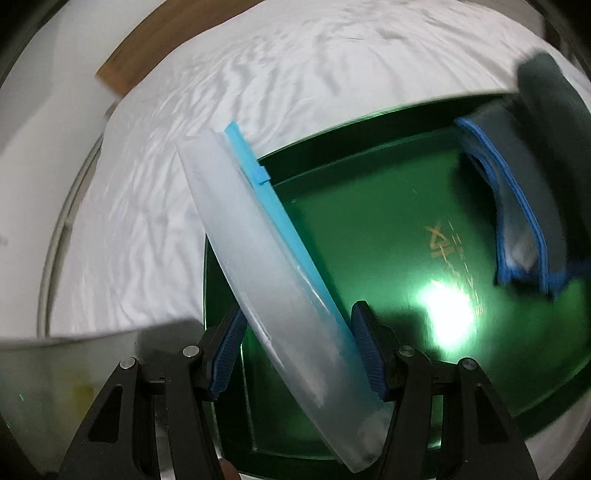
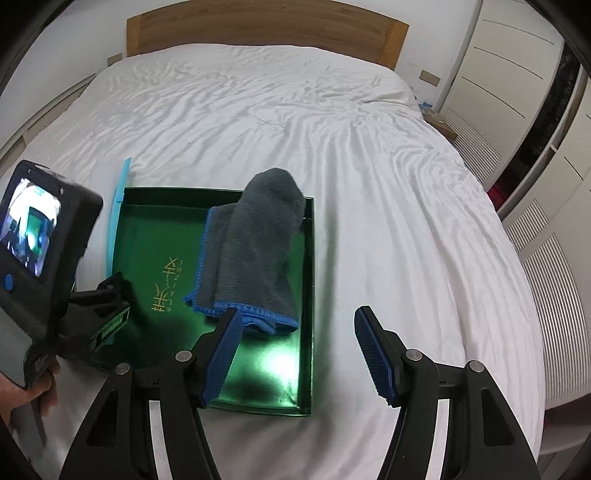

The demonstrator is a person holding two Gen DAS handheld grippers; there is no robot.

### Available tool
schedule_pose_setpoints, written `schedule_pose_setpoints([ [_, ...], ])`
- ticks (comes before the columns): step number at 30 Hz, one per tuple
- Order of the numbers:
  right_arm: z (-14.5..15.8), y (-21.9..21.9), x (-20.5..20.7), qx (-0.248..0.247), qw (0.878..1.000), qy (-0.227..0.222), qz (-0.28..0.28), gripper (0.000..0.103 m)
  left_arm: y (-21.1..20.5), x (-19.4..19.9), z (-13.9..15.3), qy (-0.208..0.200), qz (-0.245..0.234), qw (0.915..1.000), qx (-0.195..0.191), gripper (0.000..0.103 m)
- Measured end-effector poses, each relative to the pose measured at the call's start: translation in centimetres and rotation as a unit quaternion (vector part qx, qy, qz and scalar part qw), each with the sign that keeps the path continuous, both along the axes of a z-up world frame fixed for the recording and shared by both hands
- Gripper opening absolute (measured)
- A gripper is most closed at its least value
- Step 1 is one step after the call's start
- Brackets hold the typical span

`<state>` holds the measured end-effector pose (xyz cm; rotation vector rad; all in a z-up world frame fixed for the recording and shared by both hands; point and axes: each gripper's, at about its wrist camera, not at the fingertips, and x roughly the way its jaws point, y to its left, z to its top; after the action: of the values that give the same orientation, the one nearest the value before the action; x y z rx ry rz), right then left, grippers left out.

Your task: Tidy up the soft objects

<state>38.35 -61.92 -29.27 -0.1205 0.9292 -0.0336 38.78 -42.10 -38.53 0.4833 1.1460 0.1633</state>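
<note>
A frosted, see-through zip pouch [image 1: 258, 258] with a light blue slider strip [image 1: 273, 206] stands on edge over the left rim of a shiny green tray [image 1: 369, 221]. My left gripper [image 1: 297, 350] is shut on the pouch's lower end. In the right wrist view only the blue strip [image 2: 118, 206] of the pouch shows, beside the left gripper [image 2: 107, 295]. A folded grey towel with blue edging [image 2: 251, 258] lies in the tray [image 2: 309, 295], with a dark grey sock-like piece [image 2: 273, 192] on top of it. Above the tray's near right corner my right gripper [image 2: 295, 350] is open and holds nothing.
The tray sits on a wide bed with a wrinkled white sheet [image 2: 369, 166]. A wooden headboard [image 2: 266, 26] closes the far end, and white wardrobe doors [image 2: 509, 74] stand to the right. A person's hand [image 2: 40, 391] grips the left device at the lower left.
</note>
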Motion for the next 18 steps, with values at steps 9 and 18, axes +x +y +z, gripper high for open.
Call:
schedule_pose_setpoints([
  [9, 0.2, 0.5, -0.2, 0.001, 1.000, -0.001, 0.004, 0.063, 0.6, -1.9, -0.5, 0.008, -0.041, 0.9975, 0.056, 0.053],
  [18, 0.9, 2.0, -0.4, -0.004, 1.000, -0.005, 0.014, 0.063, 0.4, -3.0, 1.0, -0.021, -0.052, 0.9952, 0.081, 0.053],
])
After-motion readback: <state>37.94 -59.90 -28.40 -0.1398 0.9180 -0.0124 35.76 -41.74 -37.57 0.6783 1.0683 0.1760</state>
